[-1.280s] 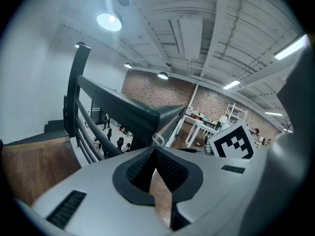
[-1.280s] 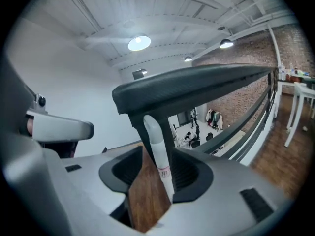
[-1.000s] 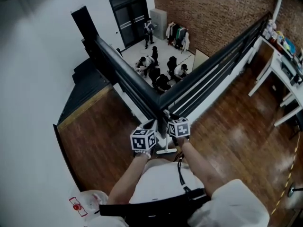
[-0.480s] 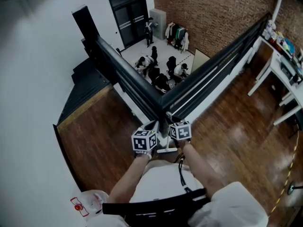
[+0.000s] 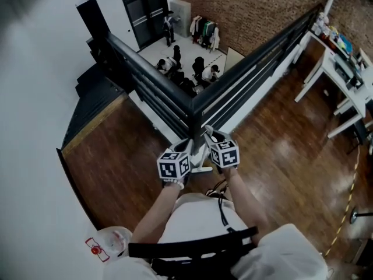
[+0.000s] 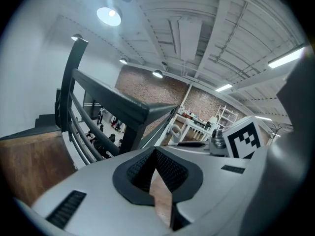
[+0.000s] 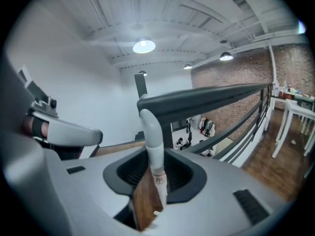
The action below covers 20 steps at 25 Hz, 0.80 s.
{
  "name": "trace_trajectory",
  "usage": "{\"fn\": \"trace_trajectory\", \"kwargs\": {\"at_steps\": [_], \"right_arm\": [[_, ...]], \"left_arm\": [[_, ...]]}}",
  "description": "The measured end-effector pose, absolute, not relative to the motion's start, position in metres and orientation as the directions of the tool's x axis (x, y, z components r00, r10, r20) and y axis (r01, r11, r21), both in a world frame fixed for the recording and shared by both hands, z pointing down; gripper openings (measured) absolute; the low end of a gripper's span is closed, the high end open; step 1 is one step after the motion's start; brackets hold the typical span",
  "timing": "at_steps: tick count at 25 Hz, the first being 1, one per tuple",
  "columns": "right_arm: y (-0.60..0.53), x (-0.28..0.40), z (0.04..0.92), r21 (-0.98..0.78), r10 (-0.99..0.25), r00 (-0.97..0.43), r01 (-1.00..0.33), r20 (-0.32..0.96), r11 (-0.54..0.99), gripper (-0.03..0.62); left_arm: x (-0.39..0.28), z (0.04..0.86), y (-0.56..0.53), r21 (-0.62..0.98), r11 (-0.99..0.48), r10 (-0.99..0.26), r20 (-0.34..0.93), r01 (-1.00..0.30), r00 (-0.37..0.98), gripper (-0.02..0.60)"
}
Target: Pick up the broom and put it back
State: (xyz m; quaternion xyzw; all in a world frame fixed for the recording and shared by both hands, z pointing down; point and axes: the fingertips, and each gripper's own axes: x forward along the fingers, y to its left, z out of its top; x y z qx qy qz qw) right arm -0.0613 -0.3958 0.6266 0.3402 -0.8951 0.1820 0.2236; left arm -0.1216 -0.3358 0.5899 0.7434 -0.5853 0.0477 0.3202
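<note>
The broom stands upright at the corner of the black railing (image 5: 195,107). Its pale handle (image 5: 201,151) rises between my two grippers, and its white head (image 5: 202,169) rests on the wooden floor. In the right gripper view the handle (image 7: 151,141) stands inside my right gripper (image 7: 152,154). The jaws are closing around it, with the handle against the right jaw and a strip of floor still showing on its left. My left gripper (image 6: 155,151) is shut with nothing in it, just left of the handle (image 5: 187,146).
The railing runs off to the left and right from the corner, with a drop to a lower floor where people (image 5: 186,74) sit. White tables (image 5: 344,80) stand at the right. A clear bag (image 5: 113,238) and a red-and-white item (image 5: 95,248) lie at lower left.
The right gripper has risen and moved in towards the railing corner, next to the left gripper. The head view has shifted, so the railing sits higher and further left.
</note>
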Motion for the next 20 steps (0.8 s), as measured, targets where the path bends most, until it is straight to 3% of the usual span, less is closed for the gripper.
{"fn": "trace_trajectory", "kwargs": {"at_steps": [10,20], "right_arm": [[-0.374,-0.054,0.485,-0.095,-0.511,-0.772,-0.581,0.378,0.808,0.125],[-0.363,-0.049,0.394,-0.067,-0.587,-0.786,-0.608,0.195,0.791,0.124]], "left_arm": [[-0.11,0.564,-0.315,0.396,-0.157,-0.862,0.391,-0.905,0.321,-0.006],[-0.122,0.503,-0.32,0.307,-0.19,-0.897,0.331,-0.933,0.292,-0.006]]}}
